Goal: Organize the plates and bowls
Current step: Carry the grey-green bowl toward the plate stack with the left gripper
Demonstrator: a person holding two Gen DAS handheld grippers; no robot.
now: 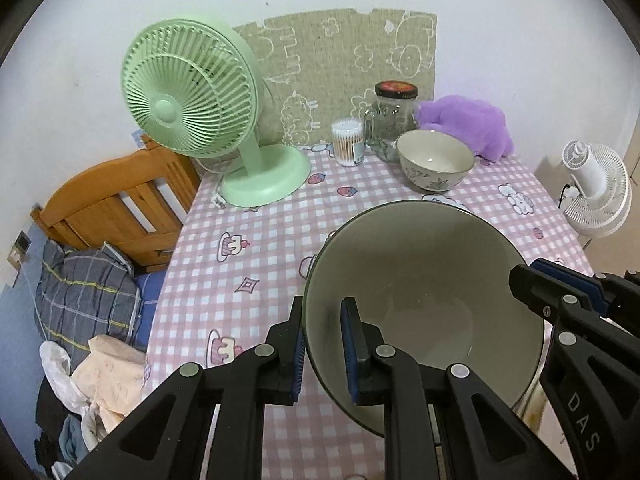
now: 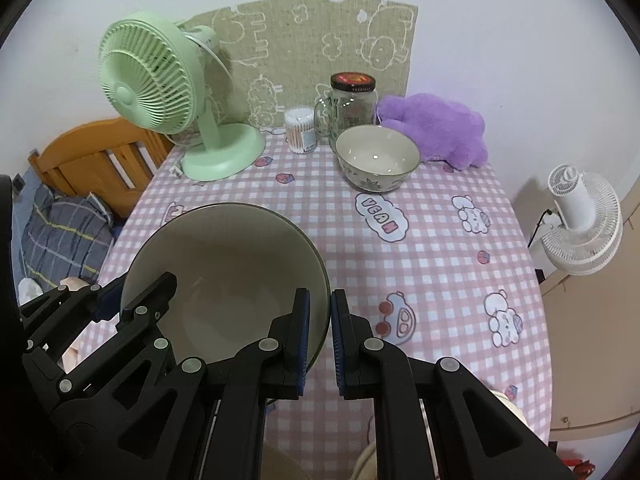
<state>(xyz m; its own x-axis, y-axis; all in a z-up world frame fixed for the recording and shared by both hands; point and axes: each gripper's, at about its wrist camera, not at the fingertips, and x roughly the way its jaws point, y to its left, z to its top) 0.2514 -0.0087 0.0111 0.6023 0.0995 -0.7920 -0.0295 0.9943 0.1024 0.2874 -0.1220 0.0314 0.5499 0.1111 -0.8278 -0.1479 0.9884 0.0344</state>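
Flanking: green fan | jar (lidded) | small bowl

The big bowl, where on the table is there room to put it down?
Bare tablecloth lies in front of the small bowl and towards the right edge. More lies before the green fan. The back row, cotton swabs, jar, purple plush, is crowded.

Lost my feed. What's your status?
Left gripper and right gripper both shut on large bowl rim. Bowl off the table. Small bowl ahead, path clear.
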